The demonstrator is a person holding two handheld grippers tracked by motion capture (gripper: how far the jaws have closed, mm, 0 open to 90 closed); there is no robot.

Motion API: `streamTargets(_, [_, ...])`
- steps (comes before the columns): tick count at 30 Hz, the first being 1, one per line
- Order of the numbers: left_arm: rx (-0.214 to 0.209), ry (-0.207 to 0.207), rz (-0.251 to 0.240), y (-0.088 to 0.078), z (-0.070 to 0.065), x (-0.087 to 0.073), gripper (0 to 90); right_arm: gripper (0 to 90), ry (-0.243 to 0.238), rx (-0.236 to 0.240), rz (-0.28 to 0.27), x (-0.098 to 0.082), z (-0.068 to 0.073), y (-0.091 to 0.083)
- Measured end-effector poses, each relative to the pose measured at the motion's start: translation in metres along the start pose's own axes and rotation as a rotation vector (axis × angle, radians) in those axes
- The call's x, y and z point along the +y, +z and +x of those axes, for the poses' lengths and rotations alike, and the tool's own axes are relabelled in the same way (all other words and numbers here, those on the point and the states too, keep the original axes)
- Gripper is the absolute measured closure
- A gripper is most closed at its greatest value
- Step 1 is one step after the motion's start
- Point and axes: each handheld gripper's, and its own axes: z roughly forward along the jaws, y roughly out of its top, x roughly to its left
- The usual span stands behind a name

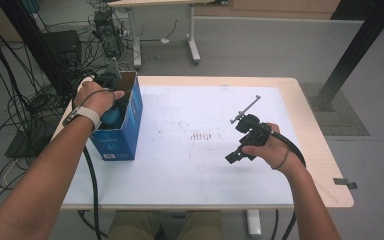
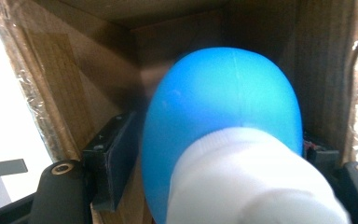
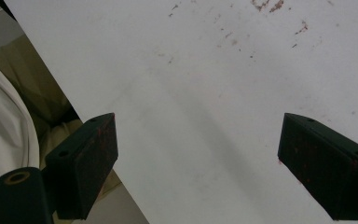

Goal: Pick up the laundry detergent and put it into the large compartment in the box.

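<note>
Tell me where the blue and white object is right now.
The blue and white object sits inside the cardboard box at the table's left side, between the jaws of the left hand-held gripper.

Right tongs stand wide apart w/ nothing between the two black jaws, pads faintly red-smudged. Below: white desk w/ reddish-brown specks toward top right. Desk edge runs diagonally at left; beyond it white cloth & khaki fabric.

Blue bulb's blurred white neck, cut off.
</note>
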Motion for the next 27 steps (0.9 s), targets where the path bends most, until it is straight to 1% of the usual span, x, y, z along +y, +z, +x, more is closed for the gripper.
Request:
streamTargets(9, [-0.003,0.012,-0.005,-0.006,-0.001,-0.003,28.1,11.9,-0.005,-0.004,-0.005,0.0,0.004,-0.003])
streamTargets(14, [-0.007,0.01,-0.009,-0.009,0.0,-0.005,28.0,11.9,-0.007,-0.008,-0.006,0.0,0.006,-0.005])
streamTargets(19, [-0.014,0.017,-0.008,-0.011,-0.001,-0.007,27.4,11.9,-0.01,-0.01,-0.007,0.0,0.007,-0.006])
streamTargets(21, [-0.024,0.015,-0.006,-0.013,0.0,-0.007,26.4,11.9,-0.009,-0.009,-0.006,0.001,0.007,-0.006])
streamTargets(22, [-0.021,0.017,-0.005,-0.015,0.0,-0.007,23.0,11.9,-0.01,-0.011,-0.006,0.001,0.008,-0.006])
streamTargets(23, [-0.018,0.019,-0.006,-0.016,-0.001,-0.008,22.9,11.9,-0.013,-0.011,-0.006,0.001,0.008,-0.006])
streamTargets(24, [-0.002,0.02,-0.01,-0.018,-0.003,-0.009,21.6,11.9,-0.014,-0.009,-0.007,0.002,0.008,-0.006])
streamTargets(25, [0.003,0.021,-0.012,-0.02,-0.004,-0.009,20.7,11.9,-0.017,-0.011,-0.008,0.002,0.009,-0.006])
streamTargets(27, [-0.006,0.018,-0.021,-0.023,-0.003,-0.011,19.0,11.9,-0.02,-0.009,-0.007,0.003,0.01,-0.006])
